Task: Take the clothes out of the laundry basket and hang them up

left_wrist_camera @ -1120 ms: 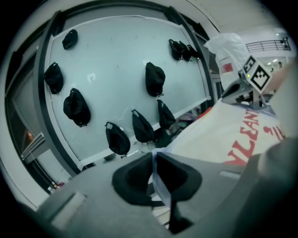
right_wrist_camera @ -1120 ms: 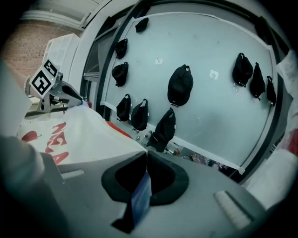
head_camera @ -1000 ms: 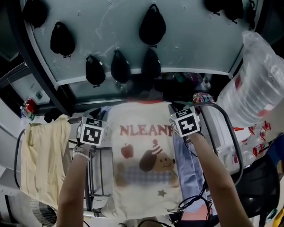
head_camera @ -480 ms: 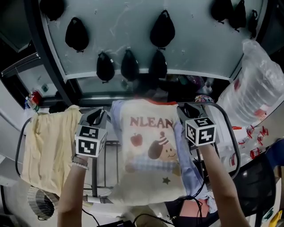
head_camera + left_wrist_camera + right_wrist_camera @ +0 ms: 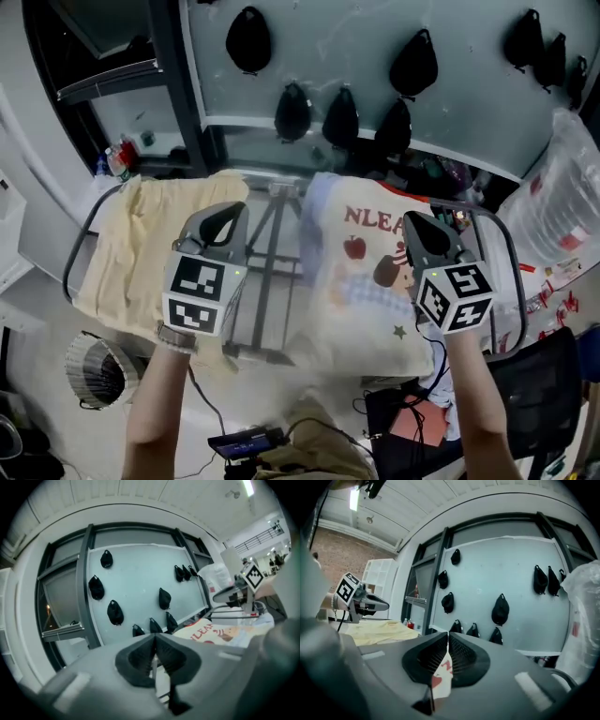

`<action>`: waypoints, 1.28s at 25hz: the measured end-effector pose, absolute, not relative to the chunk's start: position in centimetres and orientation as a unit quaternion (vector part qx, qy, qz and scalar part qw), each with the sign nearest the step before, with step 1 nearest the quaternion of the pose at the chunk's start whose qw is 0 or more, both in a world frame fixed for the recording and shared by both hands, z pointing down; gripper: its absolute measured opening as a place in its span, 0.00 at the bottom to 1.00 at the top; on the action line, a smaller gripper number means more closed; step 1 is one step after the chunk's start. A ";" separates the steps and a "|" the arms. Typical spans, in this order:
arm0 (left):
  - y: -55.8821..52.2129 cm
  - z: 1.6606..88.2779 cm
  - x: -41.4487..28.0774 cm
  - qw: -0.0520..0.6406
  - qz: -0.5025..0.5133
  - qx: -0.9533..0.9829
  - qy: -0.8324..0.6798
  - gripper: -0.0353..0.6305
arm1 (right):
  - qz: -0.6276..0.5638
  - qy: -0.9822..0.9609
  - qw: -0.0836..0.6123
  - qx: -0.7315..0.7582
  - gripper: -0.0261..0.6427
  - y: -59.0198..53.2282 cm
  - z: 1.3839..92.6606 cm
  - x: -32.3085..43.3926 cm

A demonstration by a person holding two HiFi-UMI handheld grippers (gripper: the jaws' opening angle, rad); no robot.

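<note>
Shirt [image 5: 358, 307] lengthwise over rack [image 5: 266, 272] — collar far, hem near.

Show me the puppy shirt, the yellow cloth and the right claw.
puppy shirt [image 5: 349, 286], head view, on its printed front.
yellow cloth [image 5: 150, 239], head view, on the middle of the draped fabric.
right claw [image 5: 446, 639], right gripper view, where its two dark tips meet.

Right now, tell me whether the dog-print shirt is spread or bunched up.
Spread: the shirt lies flat across the drying rack, lettering and dog print facing up.
</note>
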State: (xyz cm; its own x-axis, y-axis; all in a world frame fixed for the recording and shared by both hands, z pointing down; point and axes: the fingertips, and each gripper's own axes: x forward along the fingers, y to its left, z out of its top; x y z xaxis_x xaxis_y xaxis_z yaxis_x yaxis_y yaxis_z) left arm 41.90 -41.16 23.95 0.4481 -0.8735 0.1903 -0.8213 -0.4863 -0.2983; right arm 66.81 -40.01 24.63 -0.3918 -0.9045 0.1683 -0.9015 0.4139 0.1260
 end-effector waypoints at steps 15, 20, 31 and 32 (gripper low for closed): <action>-18.8 21.4 20.0 0.105 -0.161 -0.770 0.609 0.04 | -0.107 -0.929 0.077 0.346 0.06 -23.7 22.2 37.4; -11.9 22.6 14.0 0.075 -0.151 -0.734 0.657 0.04 | -0.120 -0.954 0.071 0.265 0.06 -19.0 23.6 28.9; 1.4 25.0 4.6 0.008 -0.149 -0.623 0.768 0.04 | -0.129 -0.984 0.078 0.099 0.06 -11.9 26.0 16.0; 2.5 25.4 4.0 0.002 -0.150 -0.610 0.778 0.04 | -0.130 -0.984 0.080 0.087 0.06 -11.3 26.3 15.2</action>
State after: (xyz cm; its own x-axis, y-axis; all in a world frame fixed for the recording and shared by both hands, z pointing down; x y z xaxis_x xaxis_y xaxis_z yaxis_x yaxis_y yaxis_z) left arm 4.02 2.49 25.39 -0.2552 -0.9499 0.1804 -0.9487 0.2100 -0.2364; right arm 15.20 -11.34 26.30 -0.9720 -0.1922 0.1354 -0.1504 0.9510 0.2702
